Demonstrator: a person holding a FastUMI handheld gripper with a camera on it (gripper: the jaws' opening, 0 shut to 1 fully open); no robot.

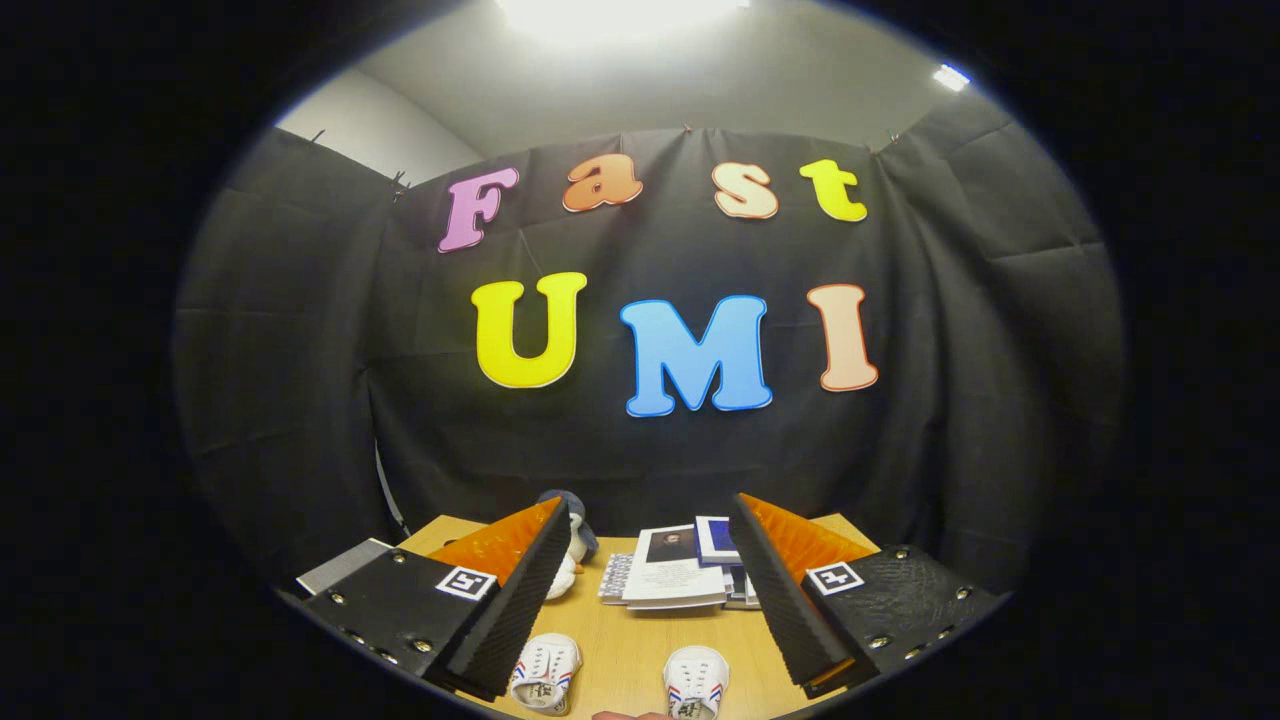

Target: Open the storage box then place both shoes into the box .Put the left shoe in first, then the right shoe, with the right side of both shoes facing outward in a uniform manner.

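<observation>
Two small white shoes with red and blue side stripes sit on the wooden table [640, 640] below my fingers. One shoe [545, 672] lies close to the left finger, the other shoe [697, 682] sits nearer the right finger. My gripper [650, 585] hangs above the table with its fingers wide apart and nothing between them. Both shoes are partly cut off at the near side.
A stack of books and booklets [675, 575] lies on the table beyond the fingers. A small plush toy [570, 560] peeks out behind the left finger. A grey flat object [340, 565] sits at the table's far left corner. The black cloth wall stands behind the table.
</observation>
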